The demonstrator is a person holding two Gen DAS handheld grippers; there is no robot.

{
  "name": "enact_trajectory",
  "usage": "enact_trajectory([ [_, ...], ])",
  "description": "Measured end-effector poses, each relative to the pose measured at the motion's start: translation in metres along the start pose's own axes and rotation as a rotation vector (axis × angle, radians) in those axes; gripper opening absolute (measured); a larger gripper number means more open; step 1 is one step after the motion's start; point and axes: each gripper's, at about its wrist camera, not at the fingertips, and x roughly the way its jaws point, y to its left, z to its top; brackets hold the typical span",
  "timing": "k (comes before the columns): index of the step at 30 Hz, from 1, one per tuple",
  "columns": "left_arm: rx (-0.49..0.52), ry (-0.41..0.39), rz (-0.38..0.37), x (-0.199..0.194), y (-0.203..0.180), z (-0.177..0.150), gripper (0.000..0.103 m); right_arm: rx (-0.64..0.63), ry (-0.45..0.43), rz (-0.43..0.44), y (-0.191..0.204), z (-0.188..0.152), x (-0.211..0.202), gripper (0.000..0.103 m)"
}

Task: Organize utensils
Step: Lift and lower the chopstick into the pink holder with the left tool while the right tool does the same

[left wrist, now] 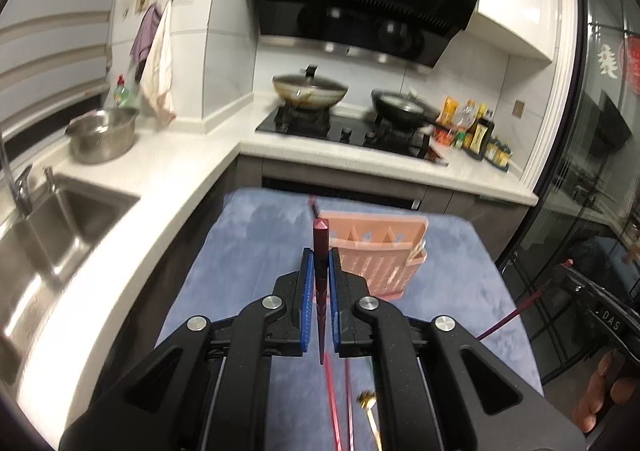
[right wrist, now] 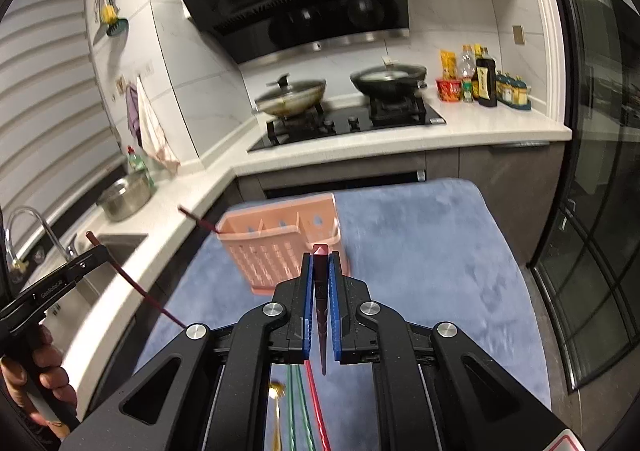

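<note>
Pink caddy (right wrist: 280, 247): seemingly empty. Left gripper (left wrist: 321, 263) and right gripper (right wrist: 321, 265) each clamp one dark-red chopstick (left wrist: 321, 291); more utensils (right wrist: 308, 407) nearer than caddy, unsorted.

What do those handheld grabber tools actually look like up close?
Each is a black plastic tool. The left gripper and right gripper have two straight fingers lined with ribbed blue pads, driven by angular black linkage arms with round silver pivot bolts. The handles carry small white lettering.
</note>
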Motion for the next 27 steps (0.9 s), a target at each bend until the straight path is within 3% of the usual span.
enact_trajectory([
  [6, -0.012, -0.092, -0.063, -0.002, -0.014, 0.052, 0.007, 0.023, -0.076, 0.071, 0.007, 0.049, 0.003, 0.007],
  [14, -0.007, -0.195, -0.057, 0.021, -0.026, 0.103, 0.007, 0.041, -0.159, 0.099, 0.021, 0.105, 0.027, 0.007],
  [19, 0.01, -0.228, -0.019, 0.048, -0.029, 0.114, 0.007, 0.04, -0.158, 0.111, 0.027, 0.118, 0.055, 0.007],
  [27, 0.005, -0.167, -0.009, 0.099, -0.026, 0.106, 0.007, 0.026, -0.084, 0.102, 0.032, 0.108, 0.109, 0.007],
])
